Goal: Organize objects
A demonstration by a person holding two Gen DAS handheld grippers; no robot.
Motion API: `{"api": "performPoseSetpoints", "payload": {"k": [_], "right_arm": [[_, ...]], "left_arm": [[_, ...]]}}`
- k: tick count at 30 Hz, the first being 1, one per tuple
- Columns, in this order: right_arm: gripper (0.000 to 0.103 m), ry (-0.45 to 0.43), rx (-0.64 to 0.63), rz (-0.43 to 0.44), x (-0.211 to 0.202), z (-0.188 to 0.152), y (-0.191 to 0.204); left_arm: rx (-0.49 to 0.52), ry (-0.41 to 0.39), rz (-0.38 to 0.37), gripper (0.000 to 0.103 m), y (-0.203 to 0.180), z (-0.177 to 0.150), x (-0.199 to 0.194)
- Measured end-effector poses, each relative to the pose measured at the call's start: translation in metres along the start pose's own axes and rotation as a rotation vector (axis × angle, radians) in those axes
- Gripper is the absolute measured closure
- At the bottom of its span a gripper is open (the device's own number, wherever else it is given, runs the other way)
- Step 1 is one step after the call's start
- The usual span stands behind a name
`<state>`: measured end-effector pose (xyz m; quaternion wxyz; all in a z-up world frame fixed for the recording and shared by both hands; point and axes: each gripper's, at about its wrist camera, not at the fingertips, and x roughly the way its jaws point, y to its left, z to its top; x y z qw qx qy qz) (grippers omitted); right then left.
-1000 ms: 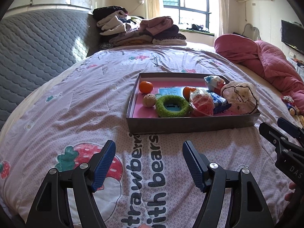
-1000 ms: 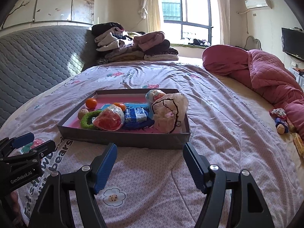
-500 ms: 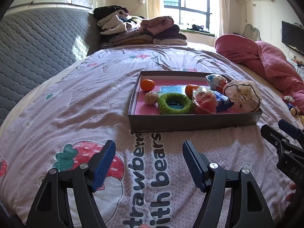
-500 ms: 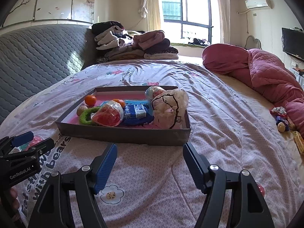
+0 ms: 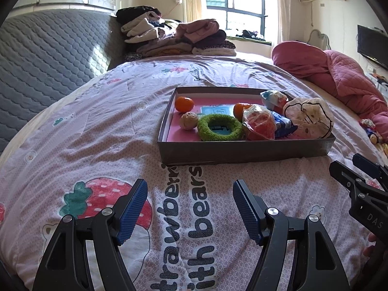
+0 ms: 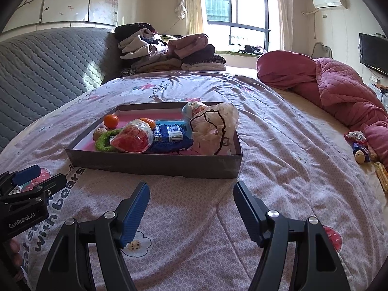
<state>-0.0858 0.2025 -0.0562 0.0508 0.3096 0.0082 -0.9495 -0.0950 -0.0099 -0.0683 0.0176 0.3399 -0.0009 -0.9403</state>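
While the left gripper (image 5: 190, 208) fills the bottom of the left wrist view with its blue pads spread wide and nothing between them, a shallow grey tray (image 5: 242, 150) sits on the printed bedspread (image 5: 97, 133) right of centre, well apart from the tips. Inside the tray, a small orange (image 5: 184, 104) lies at the upper left, a tan ball (image 5: 188, 120) just below it, a green ring (image 5: 220, 127) beside the ball, then a red-filled clear bag (image 5: 259, 123) and a white crumpled bag (image 5: 308, 118) at the right end. The right gripper (image 5: 359, 177) pokes in at the right edge. In the right wrist view, the right gripper (image 6: 191, 209) likewise stands with its jaws apart and empty at the bottom, the tray (image 6: 155, 162) just above it at centre left, a blue packet (image 6: 168, 133) visible between the two bags. The left gripper (image 6: 31, 179) shows at the left edge, and a pink quilt (image 6: 327, 84) is heaped at the upper right.
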Motion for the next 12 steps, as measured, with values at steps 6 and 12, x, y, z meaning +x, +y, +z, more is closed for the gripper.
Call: {"api": "performPoseSetpoints", "payload": {"k": [6,12], "right_arm": [[0.032,0.017,-0.001,-0.003,0.0061,-0.0028,-0.0009],[0.032,0.028,-0.001,-0.004,0.0102,-0.0045,-0.0008]], "left_arm": [[0.006,0.006,-0.009,0.029,-0.0002,-0.0017,0.0057],[0.007,0.015,-0.011,0.029,-0.0007,-0.0050,0.0102]]}}
